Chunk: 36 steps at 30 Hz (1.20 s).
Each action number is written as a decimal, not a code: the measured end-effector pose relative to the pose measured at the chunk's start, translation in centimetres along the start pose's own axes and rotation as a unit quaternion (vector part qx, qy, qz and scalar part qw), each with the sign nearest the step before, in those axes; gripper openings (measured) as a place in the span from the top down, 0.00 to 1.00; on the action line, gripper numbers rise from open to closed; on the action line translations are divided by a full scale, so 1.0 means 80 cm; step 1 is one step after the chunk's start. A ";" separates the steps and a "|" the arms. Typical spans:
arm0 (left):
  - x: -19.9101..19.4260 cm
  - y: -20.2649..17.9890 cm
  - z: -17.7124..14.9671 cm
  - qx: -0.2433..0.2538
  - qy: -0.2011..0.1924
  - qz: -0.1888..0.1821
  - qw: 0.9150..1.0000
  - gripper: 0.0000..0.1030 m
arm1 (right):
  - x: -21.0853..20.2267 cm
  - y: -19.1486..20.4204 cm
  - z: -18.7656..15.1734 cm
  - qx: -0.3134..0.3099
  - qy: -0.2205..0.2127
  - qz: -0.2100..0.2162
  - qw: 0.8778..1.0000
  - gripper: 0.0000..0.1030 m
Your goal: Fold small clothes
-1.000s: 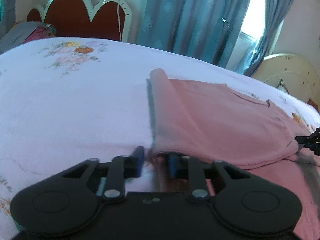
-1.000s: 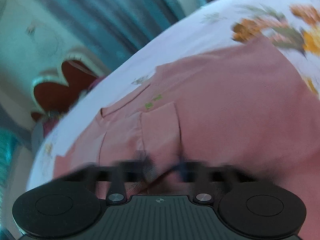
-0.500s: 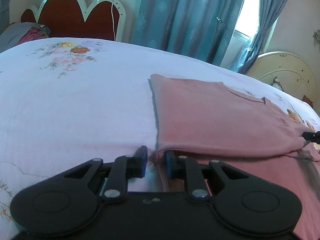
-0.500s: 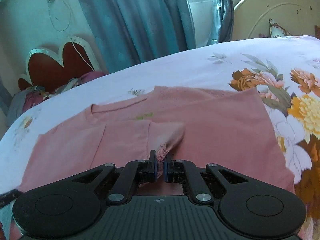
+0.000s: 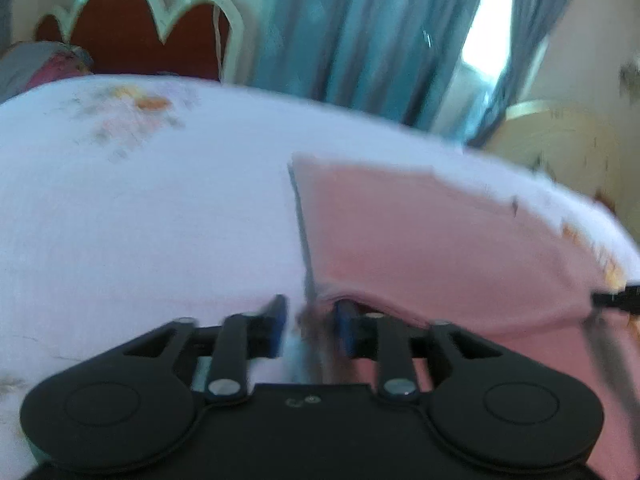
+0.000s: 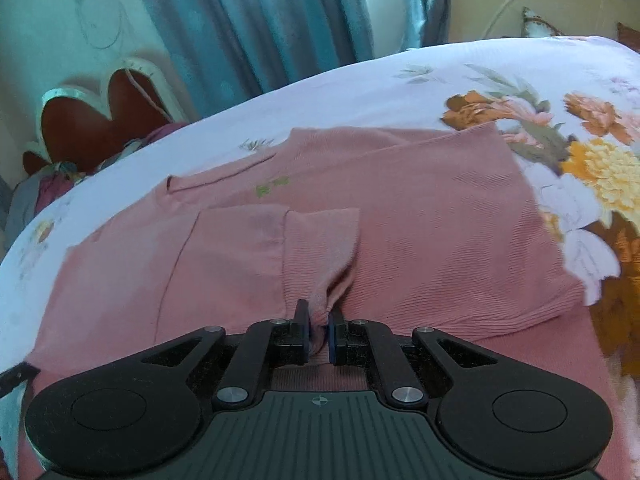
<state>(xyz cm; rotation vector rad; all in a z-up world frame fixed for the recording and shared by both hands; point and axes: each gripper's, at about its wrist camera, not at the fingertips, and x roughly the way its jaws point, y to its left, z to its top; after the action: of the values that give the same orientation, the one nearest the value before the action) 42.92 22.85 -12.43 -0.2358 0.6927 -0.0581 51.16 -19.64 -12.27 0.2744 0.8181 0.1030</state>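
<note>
Low, both grippers at sweater (image 6: 420, 232).

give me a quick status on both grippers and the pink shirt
Left gripper just opening, fabric loose between jaws. Right gripper easing open, cuff bunched between jaws. Pink shirt folded on bedsheet. Nothing in the way.

a bed is seen, covered by a white sheet (image 6: 360, 80) printed with orange and yellow flowers (image 6: 600, 168). a pink top (image 6: 440, 232) is laid flat on the sheet, directly ahead of the right claw, with one sleeve folded across its front. from the left claw, the top (image 5: 440, 240) is found ahead and to the right, its folded edge running forward, while bare sheet (image 5: 140, 220) is spread to the left.
</note>
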 end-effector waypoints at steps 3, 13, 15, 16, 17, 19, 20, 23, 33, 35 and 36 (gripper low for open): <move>-0.030 -0.026 0.012 0.037 -0.054 0.002 0.998 0.48 | -0.034 0.011 0.006 -0.029 -0.060 0.004 0.998 0.40; 0.046 -0.062 0.007 0.054 0.047 -0.042 0.997 0.42 | 0.015 0.056 -0.007 -0.112 0.020 0.009 0.994 0.76; 0.058 -0.064 0.029 0.059 0.032 -0.048 0.997 0.38 | 0.018 0.053 0.013 -0.098 -0.007 0.014 0.995 0.76; 0.070 -0.068 0.043 0.067 0.031 -0.048 0.996 0.38 | 0.028 0.055 0.026 -0.092 -0.009 0.013 0.996 0.76; 0.087 -0.074 0.059 0.076 0.028 -0.049 0.995 0.36 | 0.039 0.061 0.036 -0.093 -0.011 0.017 0.995 0.76; 0.122 -0.081 0.081 0.085 0.031 -0.047 0.995 0.34 | 0.065 0.072 0.054 -0.111 -0.007 0.020 0.994 0.76; 0.146 -0.077 0.091 0.081 0.036 -0.036 0.995 0.34 | 0.079 0.073 0.061 -0.119 0.000 0.013 0.993 0.76; 0.190 -0.047 0.102 0.066 0.043 -0.025 0.997 0.44 | 0.115 0.053 0.069 -0.129 0.016 -0.050 0.990 0.76; 0.171 -0.072 0.087 0.050 0.046 -0.020 0.997 0.33 | 0.090 0.108 0.063 -0.143 -0.015 0.042 0.989 0.76; 0.163 -0.062 0.072 0.032 0.037 -0.027 0.998 0.33 | 0.103 0.125 0.042 -0.186 0.018 0.040 0.982 0.76; 0.153 -0.057 0.066 0.033 0.033 -0.032 0.998 0.33 | 0.107 0.124 0.033 -0.199 0.029 0.034 0.979 0.76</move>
<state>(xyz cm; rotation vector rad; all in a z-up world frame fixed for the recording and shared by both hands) 55.78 17.86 -15.11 -0.1940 0.7487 -0.1500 59.08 -9.01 -13.80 -0.0803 0.8272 0.3361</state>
